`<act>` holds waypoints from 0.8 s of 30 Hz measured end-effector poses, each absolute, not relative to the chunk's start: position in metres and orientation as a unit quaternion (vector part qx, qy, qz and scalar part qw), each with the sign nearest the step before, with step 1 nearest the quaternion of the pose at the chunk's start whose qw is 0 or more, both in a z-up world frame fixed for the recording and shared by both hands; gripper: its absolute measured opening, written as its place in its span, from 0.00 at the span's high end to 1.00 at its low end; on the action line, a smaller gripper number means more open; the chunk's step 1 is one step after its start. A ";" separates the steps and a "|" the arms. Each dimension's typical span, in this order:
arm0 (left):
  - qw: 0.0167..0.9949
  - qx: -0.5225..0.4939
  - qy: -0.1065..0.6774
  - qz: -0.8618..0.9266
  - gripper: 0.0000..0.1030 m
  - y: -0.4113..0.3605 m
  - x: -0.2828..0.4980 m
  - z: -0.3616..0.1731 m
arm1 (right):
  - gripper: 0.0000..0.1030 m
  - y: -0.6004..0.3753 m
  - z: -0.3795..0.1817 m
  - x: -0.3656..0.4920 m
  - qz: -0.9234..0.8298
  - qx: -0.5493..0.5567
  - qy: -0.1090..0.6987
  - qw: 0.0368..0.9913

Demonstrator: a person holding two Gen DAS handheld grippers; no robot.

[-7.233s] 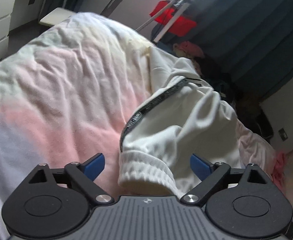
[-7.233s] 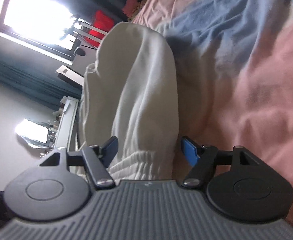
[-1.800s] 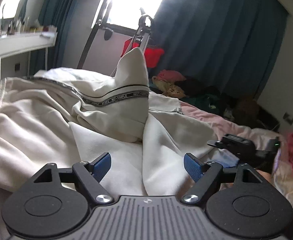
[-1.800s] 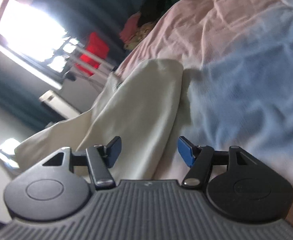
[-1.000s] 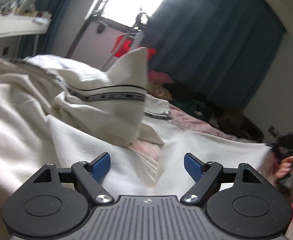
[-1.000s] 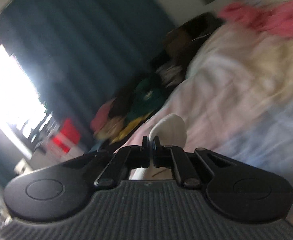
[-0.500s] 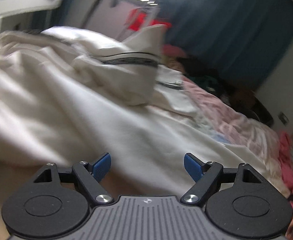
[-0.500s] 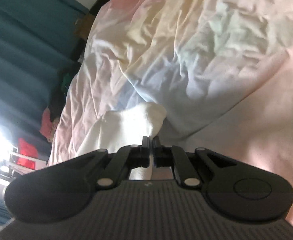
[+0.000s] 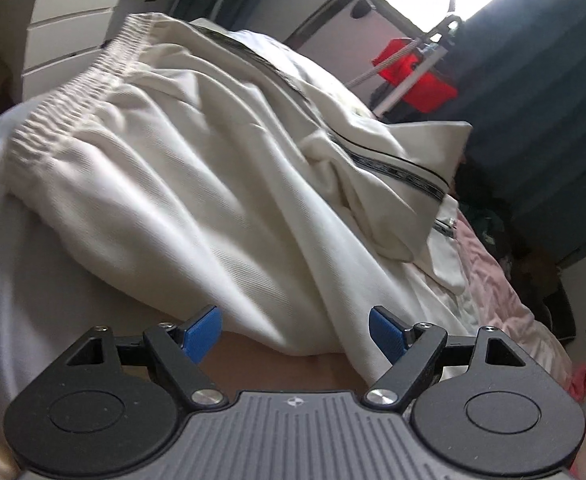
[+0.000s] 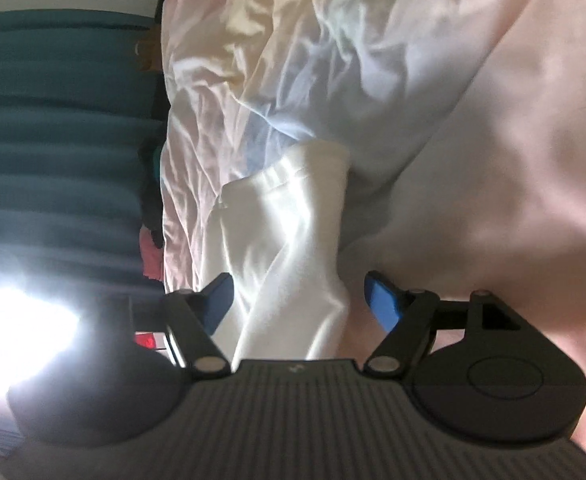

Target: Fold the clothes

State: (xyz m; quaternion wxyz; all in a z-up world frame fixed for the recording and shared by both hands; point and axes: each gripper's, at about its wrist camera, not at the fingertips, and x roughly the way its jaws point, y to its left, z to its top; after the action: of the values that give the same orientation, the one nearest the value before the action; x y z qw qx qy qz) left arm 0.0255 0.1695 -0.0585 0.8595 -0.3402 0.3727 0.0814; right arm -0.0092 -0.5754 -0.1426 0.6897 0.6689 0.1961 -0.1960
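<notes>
Right wrist: garment (image 10: pixel 293 240) seemingly between claw (image 10: pixel 299 300) tips.

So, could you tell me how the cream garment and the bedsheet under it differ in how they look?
The cream garment is one solid off-white; the bedsheet is pastel, with pink, blue and yellow patches. The garment carries a dark patterned trim and a gathered elastic hem; the bedsheet has neither. Both are rumpled.
</notes>
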 end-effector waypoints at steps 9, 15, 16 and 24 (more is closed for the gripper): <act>0.770 -0.449 0.430 0.142 0.18 0.254 0.017 -0.075 | 0.83 -0.587 -0.141 0.008 -0.272 0.606 0.189 0.723; 0.750 -0.485 0.418 0.164 0.18 0.285 0.019 -0.091 | 0.95 -0.594 -0.121 0.000 -0.242 0.602 0.127 0.751; 0.743 -0.497 0.417 0.163 0.18 0.287 0.019 -0.095 | 0.95 -0.595 -0.114 -0.005 -0.236 0.603 0.106 0.755; 0.735 -0.541 0.369 0.173 0.33 0.289 0.029 -0.108 | 0.95 -0.601 -0.105 -0.014 -0.227 0.608 0.092 0.756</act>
State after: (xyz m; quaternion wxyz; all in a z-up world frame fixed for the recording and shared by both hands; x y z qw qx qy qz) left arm 0.0287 0.2887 -0.1080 0.7354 -0.5410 0.3694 0.1732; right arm -0.0139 -0.6008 -0.1048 0.7556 0.6076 0.0920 -0.2269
